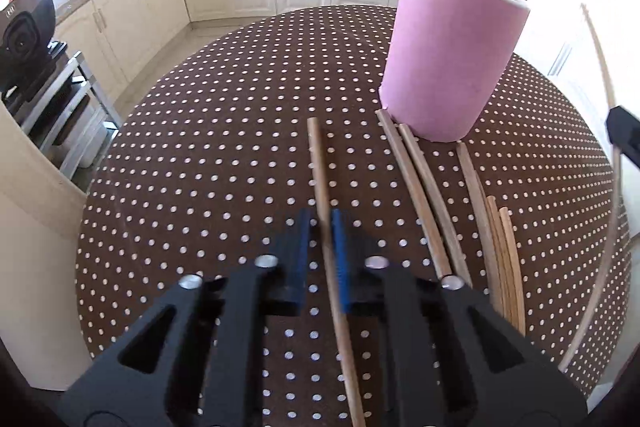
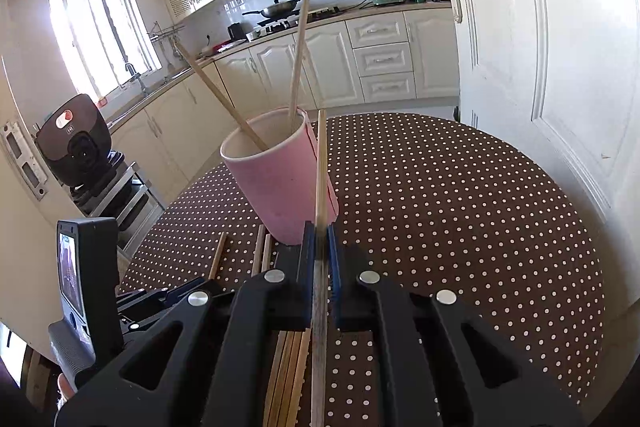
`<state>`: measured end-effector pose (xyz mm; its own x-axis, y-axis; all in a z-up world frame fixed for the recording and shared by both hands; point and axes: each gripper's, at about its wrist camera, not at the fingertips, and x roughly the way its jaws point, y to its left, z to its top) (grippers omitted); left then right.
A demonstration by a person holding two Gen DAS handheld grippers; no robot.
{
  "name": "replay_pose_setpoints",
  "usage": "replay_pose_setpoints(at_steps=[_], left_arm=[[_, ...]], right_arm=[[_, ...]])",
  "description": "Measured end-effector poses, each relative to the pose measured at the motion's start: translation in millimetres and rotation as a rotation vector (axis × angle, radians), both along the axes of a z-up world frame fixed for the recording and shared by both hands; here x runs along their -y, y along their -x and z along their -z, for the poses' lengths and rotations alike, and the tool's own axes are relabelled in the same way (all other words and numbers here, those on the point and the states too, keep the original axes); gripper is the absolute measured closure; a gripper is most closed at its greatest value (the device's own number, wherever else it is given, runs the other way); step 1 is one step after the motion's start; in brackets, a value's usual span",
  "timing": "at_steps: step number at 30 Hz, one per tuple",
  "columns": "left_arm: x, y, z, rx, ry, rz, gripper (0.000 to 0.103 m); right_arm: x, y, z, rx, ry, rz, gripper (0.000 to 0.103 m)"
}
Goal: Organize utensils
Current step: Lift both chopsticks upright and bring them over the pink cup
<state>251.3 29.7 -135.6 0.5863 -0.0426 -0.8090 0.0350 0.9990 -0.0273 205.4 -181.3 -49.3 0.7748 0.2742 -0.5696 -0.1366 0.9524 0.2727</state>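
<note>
A pink cup (image 1: 448, 55) stands on the dotted brown table (image 1: 224, 131) and holds two wooden chopsticks (image 2: 298, 55). Several more chopsticks (image 1: 424, 195) lie flat in front of the cup. My left gripper (image 1: 320, 223) is low over the table, its blue-padded jaws nearly closed around one chopstick (image 1: 318, 167) that lies there. My right gripper (image 2: 320, 231) is shut on another chopstick (image 2: 320, 167) and holds it raised, pointing forward just right of the cup (image 2: 280, 179). That held chopstick also shows in the left wrist view (image 1: 608, 163) at the right edge.
Kitchen cabinets (image 2: 360, 63) and a white door (image 2: 540, 67) stand beyond the table. A metal rack with a black appliance (image 1: 24, 27) stands to the left. The left gripper's body with its small screen (image 2: 80, 267) is at the lower left of the right wrist view.
</note>
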Motion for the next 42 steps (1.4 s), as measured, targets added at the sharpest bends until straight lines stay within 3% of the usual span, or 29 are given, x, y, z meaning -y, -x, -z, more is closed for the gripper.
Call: replay_pose_setpoints(at_steps=[6,9,13,28,42], left_arm=[[-25.0,-9.1,-0.8,-0.012,0.119,-0.016,0.097],[-29.4,-7.5,-0.1,-0.005,0.074,-0.026,0.097],[-29.9,-3.2,-5.5,0.012,0.075,-0.02,0.097],[-9.4,41.7,-64.5,0.242,0.04,0.021,0.097],[5.6,51.1,-105.1,0.37,0.042,0.045,0.097]], right_arm=[[0.9,3.5,1.7,-0.008,-0.006,0.006,0.097],[1.8,5.2,-0.9,-0.001,-0.007,0.007,0.098],[3.9,7.7,-4.3,0.012,-0.009,0.009,0.097],[11.4,27.7,-29.0,0.102,-0.009,0.029,0.098],[9.7,40.1,-56.1,0.203,0.005,0.033,0.098]])
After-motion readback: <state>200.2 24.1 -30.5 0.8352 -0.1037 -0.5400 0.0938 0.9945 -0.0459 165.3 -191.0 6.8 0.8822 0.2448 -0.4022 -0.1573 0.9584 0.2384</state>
